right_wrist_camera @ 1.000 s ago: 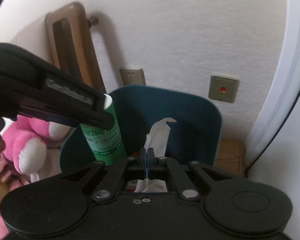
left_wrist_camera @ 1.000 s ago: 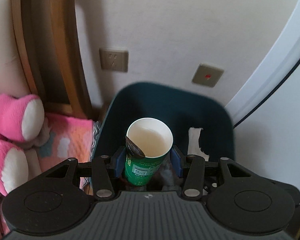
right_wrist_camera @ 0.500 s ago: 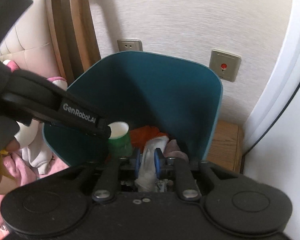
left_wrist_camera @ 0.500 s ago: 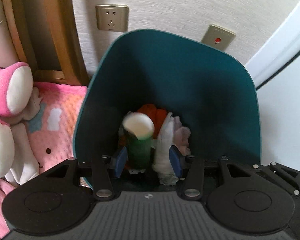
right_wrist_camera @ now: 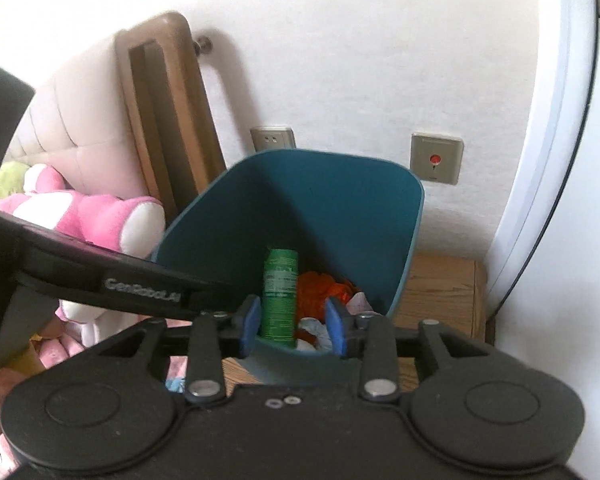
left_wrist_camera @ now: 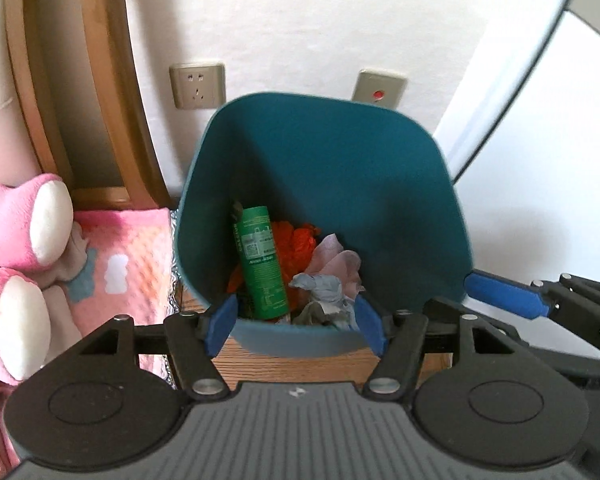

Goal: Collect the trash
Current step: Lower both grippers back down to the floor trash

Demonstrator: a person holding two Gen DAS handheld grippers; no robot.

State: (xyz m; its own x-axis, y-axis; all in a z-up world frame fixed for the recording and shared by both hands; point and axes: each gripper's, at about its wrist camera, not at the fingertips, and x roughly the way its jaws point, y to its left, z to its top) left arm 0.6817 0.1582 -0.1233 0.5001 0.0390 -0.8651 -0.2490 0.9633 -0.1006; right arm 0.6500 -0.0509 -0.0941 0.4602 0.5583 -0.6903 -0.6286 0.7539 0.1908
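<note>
A teal waste bin stands against the wall. Inside it a green paper cup lies upside down against the left wall, beside orange wrapping and crumpled white and pink tissue. My left gripper hovers over the bin's near rim; its jaws are opening and nothing is between them. My right gripper also hangs above the near rim, jaws opening and empty. In the left wrist view the right gripper's blue fingertip shows at the right.
A pink and white plush toy and a pink blanket lie left of the bin. A wooden headboard frame leans at the wall. The bin rests on a wooden stand. A wall socket and a red-dot switch are behind.
The left gripper let go of the green cup, which dropped into the bin. The right gripper released the white tissue into the bin. Both grippers pulled back above the near rim.
</note>
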